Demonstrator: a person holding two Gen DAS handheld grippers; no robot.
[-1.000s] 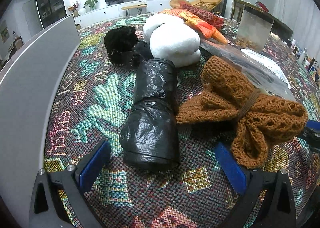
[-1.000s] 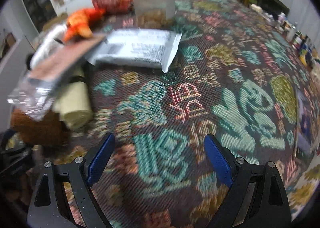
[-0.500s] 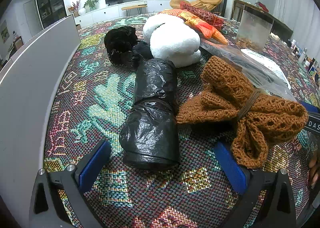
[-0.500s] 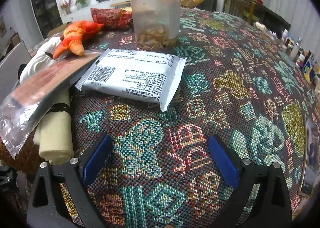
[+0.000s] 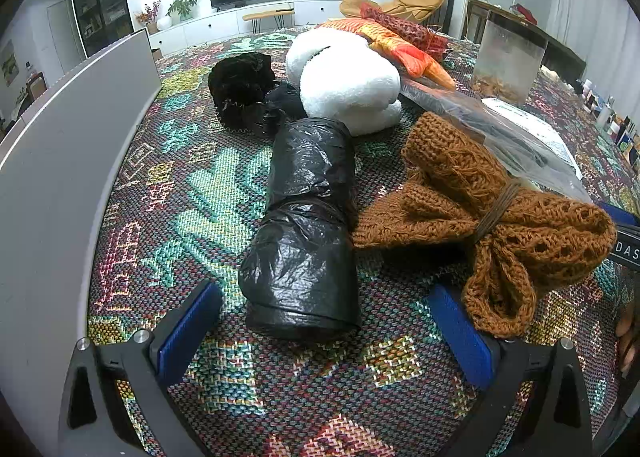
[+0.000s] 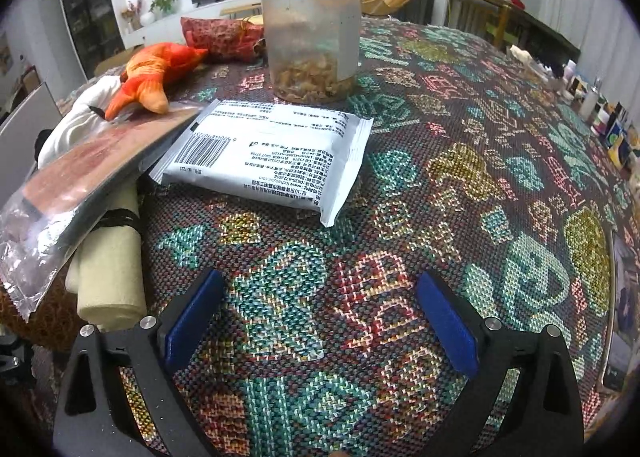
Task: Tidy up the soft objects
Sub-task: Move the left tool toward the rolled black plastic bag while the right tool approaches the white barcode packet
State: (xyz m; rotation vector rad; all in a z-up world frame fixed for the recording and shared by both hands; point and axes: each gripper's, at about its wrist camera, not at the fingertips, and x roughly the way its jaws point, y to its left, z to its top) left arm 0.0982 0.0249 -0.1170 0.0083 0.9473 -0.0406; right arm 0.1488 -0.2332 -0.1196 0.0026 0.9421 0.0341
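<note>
In the left wrist view my left gripper (image 5: 320, 321) is open and empty, low over the patterned tablecloth, with a black plastic bag roll (image 5: 308, 225) lying just ahead between its fingers. A brown knitted bundle (image 5: 500, 225) lies to the right, touching the right finger. Behind are a white plush bundle (image 5: 348, 85), a black fuzzy item (image 5: 240, 89) and an orange plush (image 5: 396, 49). In the right wrist view my right gripper (image 6: 320, 321) is open and empty above bare cloth. A white packet (image 6: 272, 153), a cream cloth roll (image 6: 108, 257) and the orange plush (image 6: 156, 73) lie ahead.
A grey panel (image 5: 60, 161) stands along the table's left side. A clear jar with a black lid (image 6: 312, 37) stands behind the packet. A clear plastic bag (image 6: 68, 193) rests on the cream roll. Small bottles (image 6: 600, 109) line the far right edge.
The right gripper has swung and steadied to face the white packet and jar, and edged closer to them. The left gripper has stayed still.
</note>
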